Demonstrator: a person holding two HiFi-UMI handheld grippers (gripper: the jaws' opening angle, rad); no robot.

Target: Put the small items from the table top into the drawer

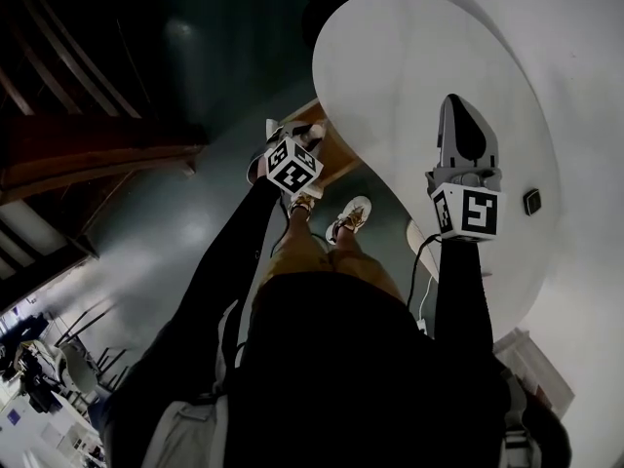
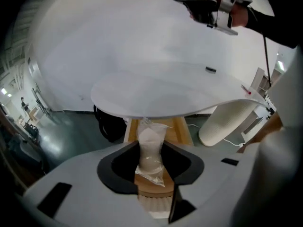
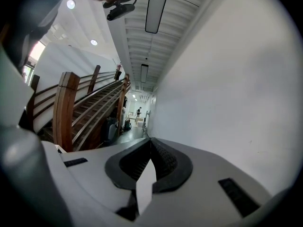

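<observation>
My left gripper (image 2: 151, 157) is shut on a clear plastic bag (image 2: 150, 132) with white contents, which sticks out upright between the black pads. It hangs over the open wooden drawer (image 2: 182, 129) under the round white table (image 2: 142, 96). In the head view the left gripper (image 1: 291, 149) is at the drawer (image 1: 330, 154), below the table edge. My right gripper (image 1: 458, 115) is raised above the table top (image 1: 409, 57), its jaws shut with nothing in them. A small black item (image 1: 532, 201) lies on the table near the right gripper and shows far off in the left gripper view (image 2: 210, 70).
A small red item (image 2: 248, 92) lies at the table's right rim. The table's ribbed white pedestal (image 2: 227, 122) stands right of the drawer. The person's shoes (image 1: 349, 217) are on the dark floor below. Wooden stair rails (image 1: 88, 159) run at the left.
</observation>
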